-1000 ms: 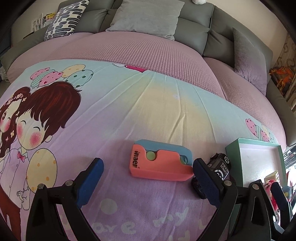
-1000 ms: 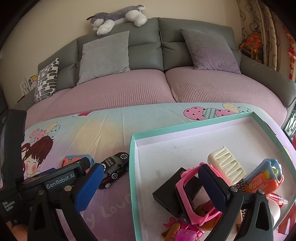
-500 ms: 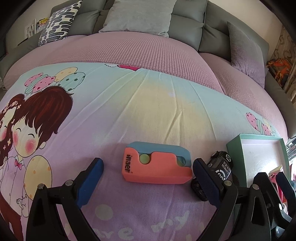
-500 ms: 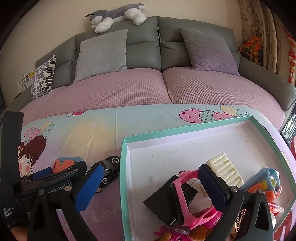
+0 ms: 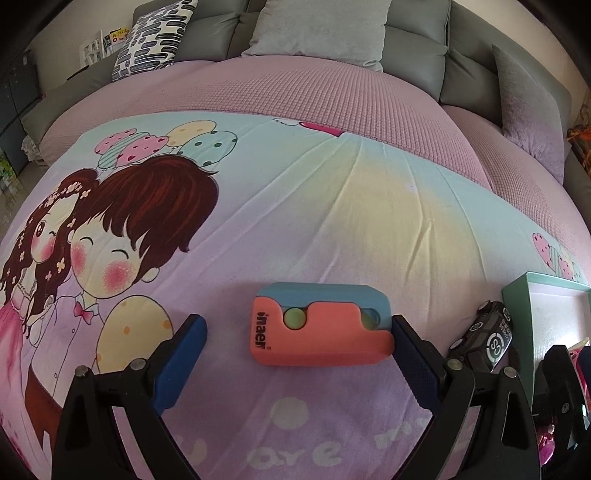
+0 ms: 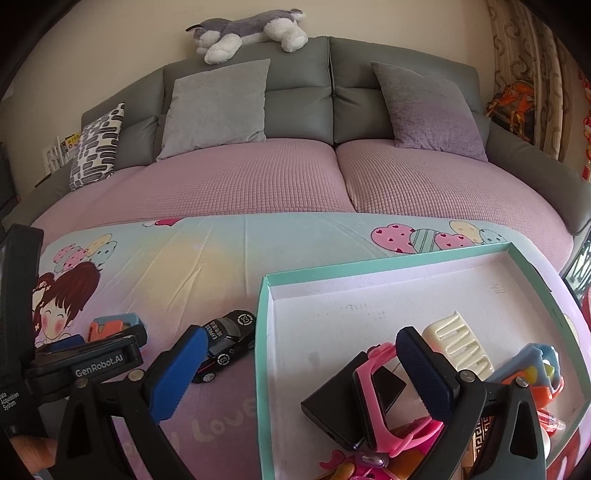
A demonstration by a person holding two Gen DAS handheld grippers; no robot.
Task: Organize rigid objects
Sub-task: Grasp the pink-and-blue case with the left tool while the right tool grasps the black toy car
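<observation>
An orange and blue block toy (image 5: 319, 325) lies on the cartoon sheet, also seen in the right wrist view (image 6: 110, 325). My left gripper (image 5: 295, 358) is open around it, the right finger (image 5: 413, 362) touching its right end and the left finger apart from it. A black toy car (image 5: 487, 336) (image 6: 227, 341) lies beside the teal tray (image 6: 264, 332). My right gripper (image 6: 295, 373) is open and empty above the tray's left wall. The tray holds pink glasses (image 6: 380, 391), a black box (image 6: 328, 406), a cream comb (image 6: 458, 347) and several other toys.
The printed sheet (image 5: 332, 206) covers the front of a pink bed. Grey and purple cushions (image 6: 218, 107) lean on the grey backrest, with a plush dog (image 6: 251, 31) on top. The tray's teal corner (image 5: 517, 295) stands right of the car.
My left gripper has moved forward and to the right, so the block toy now lies between its fingers. My right gripper has drifted left over the tray's edge.
</observation>
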